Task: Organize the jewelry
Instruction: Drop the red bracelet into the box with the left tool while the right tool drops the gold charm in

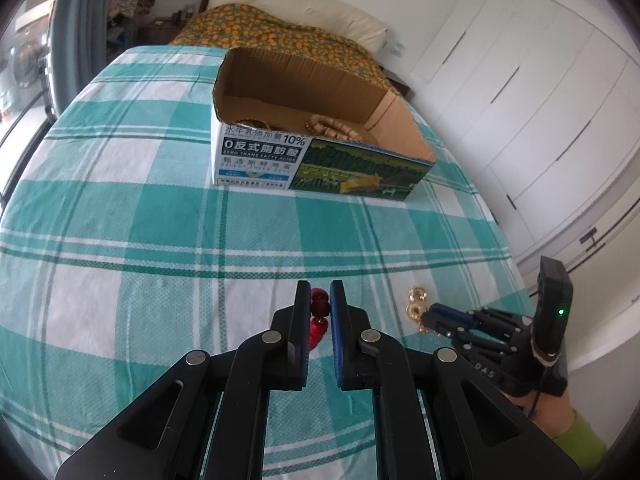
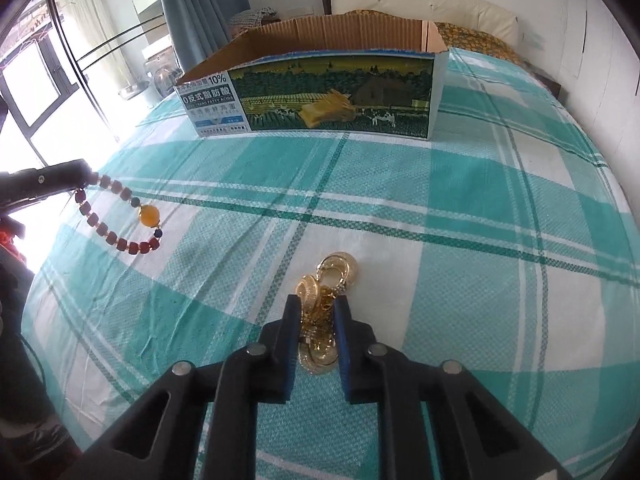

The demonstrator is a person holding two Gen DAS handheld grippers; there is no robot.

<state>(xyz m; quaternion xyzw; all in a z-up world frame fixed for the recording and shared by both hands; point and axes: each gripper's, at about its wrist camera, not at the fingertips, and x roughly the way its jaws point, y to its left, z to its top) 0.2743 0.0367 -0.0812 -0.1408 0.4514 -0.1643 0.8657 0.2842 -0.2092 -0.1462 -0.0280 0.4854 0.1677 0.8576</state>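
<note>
Gold jewelry (image 2: 326, 304) lies on the checked bedspread (image 2: 460, 208) between the right gripper (image 2: 317, 312) fingers, apparently pinched, its length running along them. Beside it the left gripper (image 1: 320, 300) grips a red bead bracelet (image 2: 120, 216), dangling. Straight ahead, toward the bed's far edge, stands the cardboard box (image 1: 320, 160).

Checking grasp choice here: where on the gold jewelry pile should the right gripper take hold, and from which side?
Grip the tangled middle of the gold jewelry, coming from above along the near side. The rings lie flat on the cloth; the bunched center stands proud, and the right gripper already straddles it.
</note>
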